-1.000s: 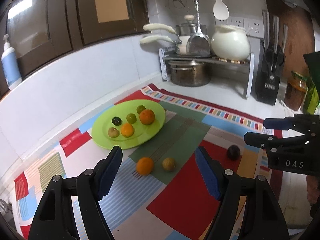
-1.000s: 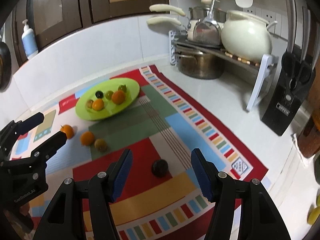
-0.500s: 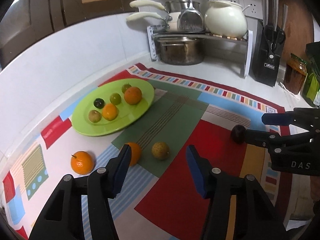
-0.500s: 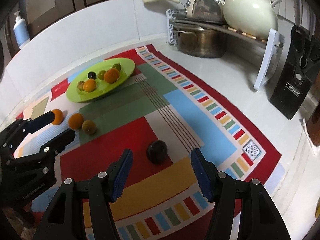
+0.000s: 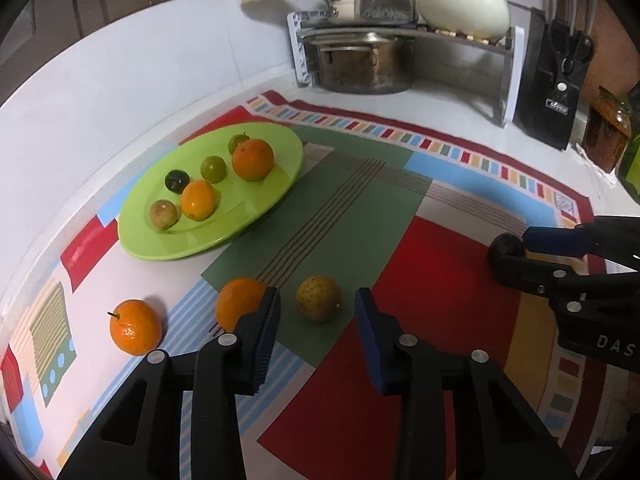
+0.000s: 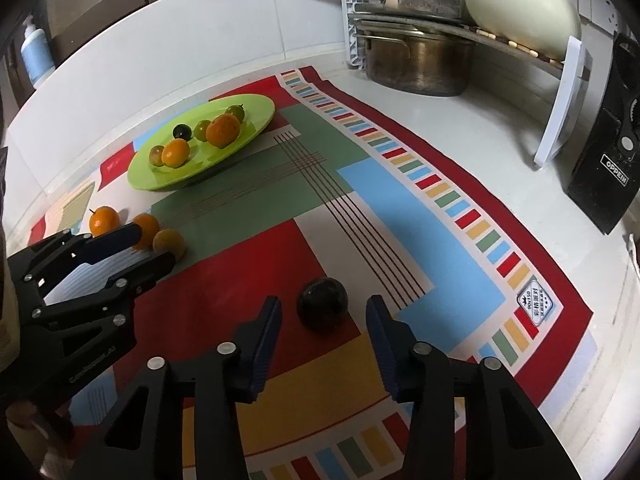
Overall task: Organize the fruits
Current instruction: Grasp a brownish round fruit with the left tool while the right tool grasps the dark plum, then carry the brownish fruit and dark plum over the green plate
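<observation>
Both tongs spread: left gripper (image 5: pixel 318 312) straddles a speckled yellow fruit (image 5: pixel 319 298) with an orange (image 5: pixel 239 302) touching its outer finger, right gripper (image 6: pixel 323 326) straddles a dark plum (image 6: pixel 323 305), all on the patterned mat (image 6: pixel 400 216) near-side of the green plate (image 5: pixel 256 208) holding six fruits.

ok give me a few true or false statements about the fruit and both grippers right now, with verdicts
1. The green plate holds six fruits. True.
2. The right gripper is shut on the dark fruit. False: it is open, with the fruit on the mat just ahead of the fingertips.
3. Three fruits lie on the mat near the left gripper. True.
4. The left gripper grips the speckled yellow fruit. False: it is open and the fruit rests on the mat.
5. The dark fruit sits on the plate. False: it is on the mat.
</observation>
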Demonstrator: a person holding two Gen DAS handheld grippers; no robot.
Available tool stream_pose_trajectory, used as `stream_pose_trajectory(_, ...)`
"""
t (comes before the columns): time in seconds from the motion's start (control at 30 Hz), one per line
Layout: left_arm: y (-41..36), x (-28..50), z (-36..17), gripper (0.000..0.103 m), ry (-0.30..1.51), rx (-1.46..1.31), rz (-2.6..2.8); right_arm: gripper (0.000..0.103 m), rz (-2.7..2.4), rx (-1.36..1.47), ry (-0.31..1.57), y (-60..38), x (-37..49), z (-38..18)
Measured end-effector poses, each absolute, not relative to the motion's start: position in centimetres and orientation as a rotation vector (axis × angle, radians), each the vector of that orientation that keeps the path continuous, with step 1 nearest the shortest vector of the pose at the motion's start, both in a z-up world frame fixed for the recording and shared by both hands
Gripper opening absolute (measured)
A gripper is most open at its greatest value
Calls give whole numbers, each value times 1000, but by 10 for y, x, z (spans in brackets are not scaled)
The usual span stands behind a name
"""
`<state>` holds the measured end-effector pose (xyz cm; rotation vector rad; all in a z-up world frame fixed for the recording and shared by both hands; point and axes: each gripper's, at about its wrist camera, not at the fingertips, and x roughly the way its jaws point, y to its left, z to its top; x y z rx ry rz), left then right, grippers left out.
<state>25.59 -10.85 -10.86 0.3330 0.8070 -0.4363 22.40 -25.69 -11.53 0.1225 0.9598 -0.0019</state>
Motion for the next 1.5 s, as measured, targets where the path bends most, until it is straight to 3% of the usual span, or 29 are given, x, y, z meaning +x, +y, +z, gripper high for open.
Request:
stream_pose_trajectory(0.37,-113,264,-116,26,840,338,-428,30,8,113,970,-256,227,-121)
stream_pose_trajectory(1.5,-82,235,-46,26,736,204,-415,29,120,48,807,-225,214,-60)
